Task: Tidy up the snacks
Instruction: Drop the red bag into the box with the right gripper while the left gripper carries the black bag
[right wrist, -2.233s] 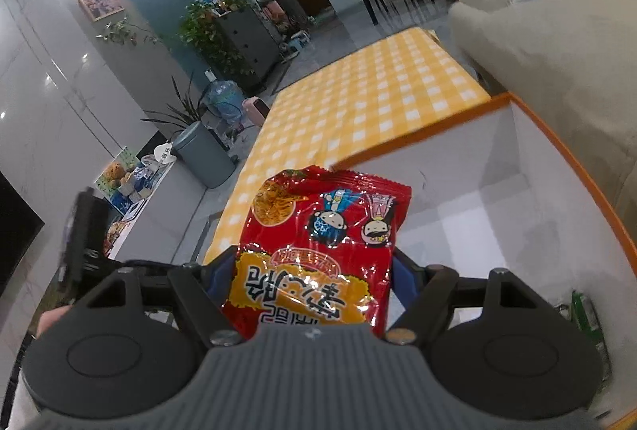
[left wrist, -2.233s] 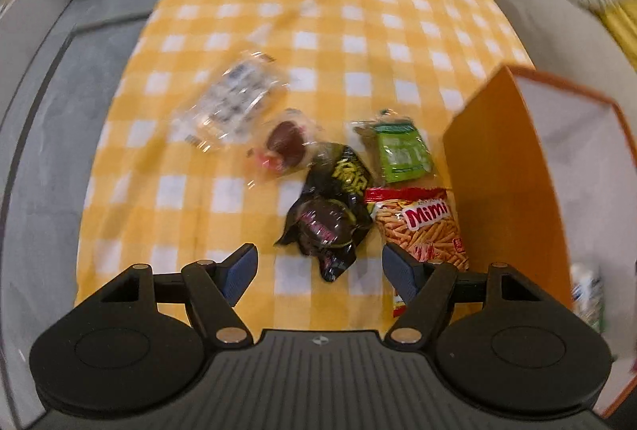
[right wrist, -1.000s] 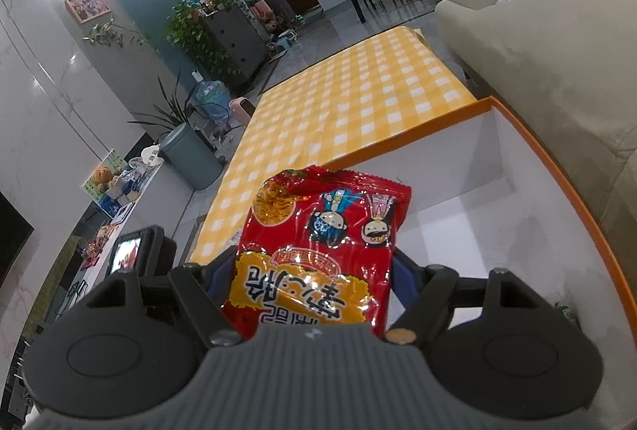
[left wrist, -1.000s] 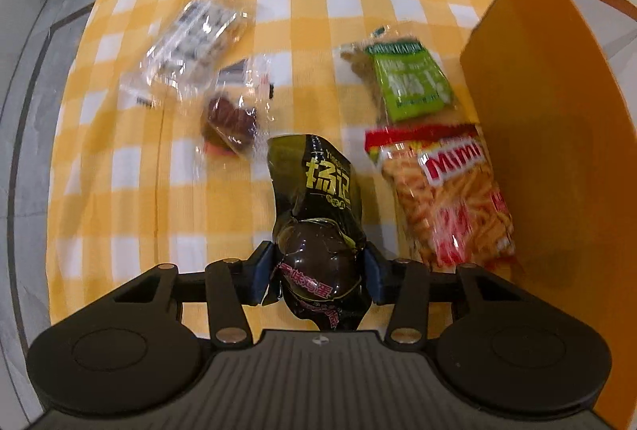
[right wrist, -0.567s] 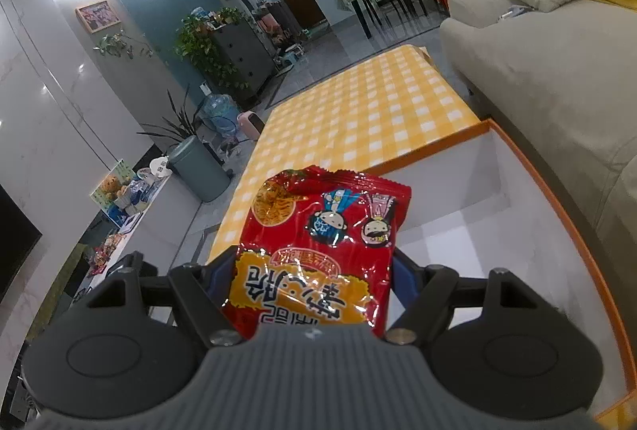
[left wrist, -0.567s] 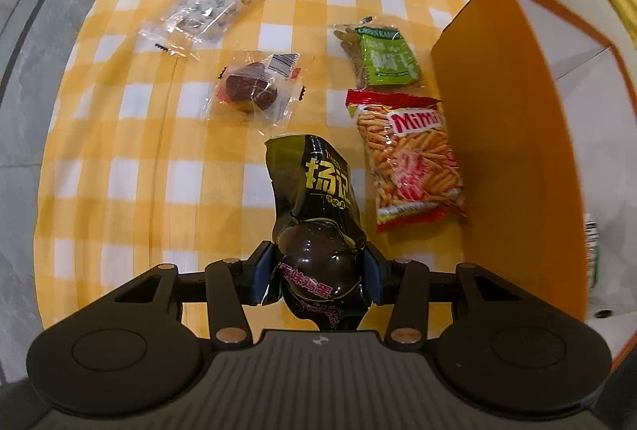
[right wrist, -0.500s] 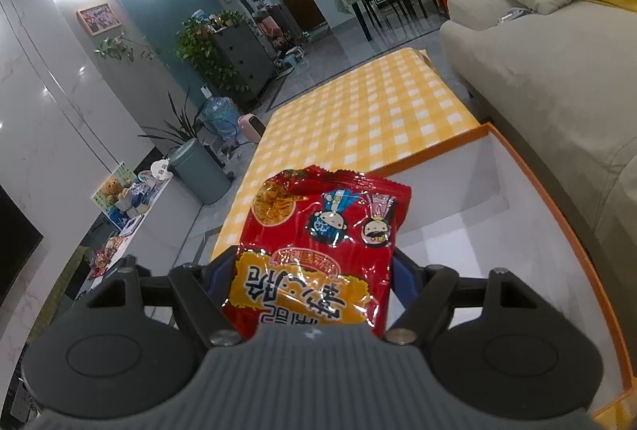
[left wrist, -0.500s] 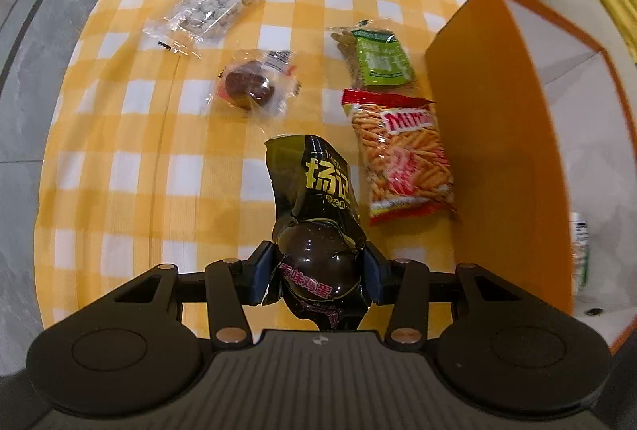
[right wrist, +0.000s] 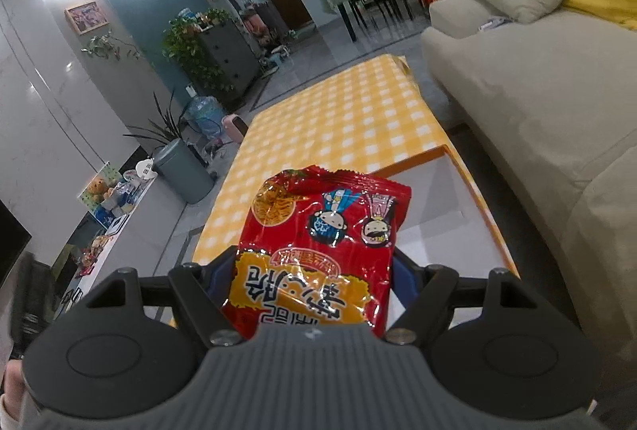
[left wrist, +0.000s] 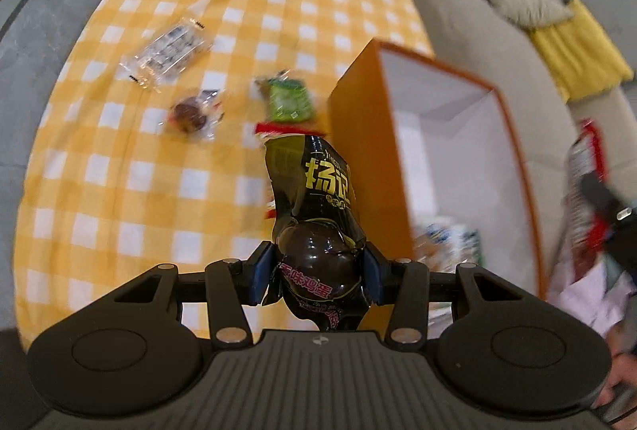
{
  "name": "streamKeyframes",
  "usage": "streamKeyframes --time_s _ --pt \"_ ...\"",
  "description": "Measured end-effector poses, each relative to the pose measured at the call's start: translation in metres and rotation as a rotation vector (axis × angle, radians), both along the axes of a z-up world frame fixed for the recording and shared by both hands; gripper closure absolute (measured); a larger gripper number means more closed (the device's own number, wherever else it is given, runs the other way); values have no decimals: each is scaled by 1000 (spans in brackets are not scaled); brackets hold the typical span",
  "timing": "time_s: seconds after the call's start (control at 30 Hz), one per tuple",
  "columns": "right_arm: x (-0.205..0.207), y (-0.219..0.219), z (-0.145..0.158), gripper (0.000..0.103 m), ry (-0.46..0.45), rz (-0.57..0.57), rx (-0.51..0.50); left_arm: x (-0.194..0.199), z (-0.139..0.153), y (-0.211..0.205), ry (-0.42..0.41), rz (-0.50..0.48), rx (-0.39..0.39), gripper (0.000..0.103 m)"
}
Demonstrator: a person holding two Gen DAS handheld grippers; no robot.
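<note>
My left gripper (left wrist: 316,278) is shut on a black snack packet (left wrist: 314,207) and holds it in the air beside the left wall of the orange box (left wrist: 366,135). My right gripper (right wrist: 314,286) is shut on a red noodle packet (right wrist: 322,251) above the near end of the same box (right wrist: 469,187); it shows blurred at the right edge of the left wrist view (left wrist: 589,191). On the yellow checked cloth (left wrist: 119,167) lie a green packet (left wrist: 288,101), a clear wrapped brown sweet (left wrist: 191,113), a clear packet (left wrist: 169,49) and a red bag's edge (left wrist: 278,128).
Several packets lie in the box's bottom (left wrist: 450,243). A beige sofa (right wrist: 537,103) runs along the table's right side. A grey bin (right wrist: 183,171) and plants stand on the floor to the left.
My left gripper closed on the black packet, lifted it off the cloth and carried it right toward the box. My right gripper kept the red packet and rose a little over the box.
</note>
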State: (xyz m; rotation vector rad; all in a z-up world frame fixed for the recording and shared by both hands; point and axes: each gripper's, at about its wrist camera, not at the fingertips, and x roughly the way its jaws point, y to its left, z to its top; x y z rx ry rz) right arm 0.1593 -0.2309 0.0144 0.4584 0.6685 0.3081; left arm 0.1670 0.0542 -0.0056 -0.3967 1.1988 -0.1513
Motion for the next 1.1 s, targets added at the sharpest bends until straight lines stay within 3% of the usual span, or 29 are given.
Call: streamKeyframes --time_s 0.23,0.37,0.7,0.83,1.1 --pt "31 12 -5 28 36 77 -80 7 -8 -8 13 109 -181 50" --pt "59 21 -23 28 59 131 -208 8 -20 -10 9 91 -159 50" --pt "137 49 -94 28 271 241 -452 11 -36 9 22 137 -171 50" --pt "147 69 -121 28 258 299 -605 15 -45 11 42 141 -150 50" --pt "155 78 -152 25 330 336 -627 21 -54 10 59 132 -149 50"
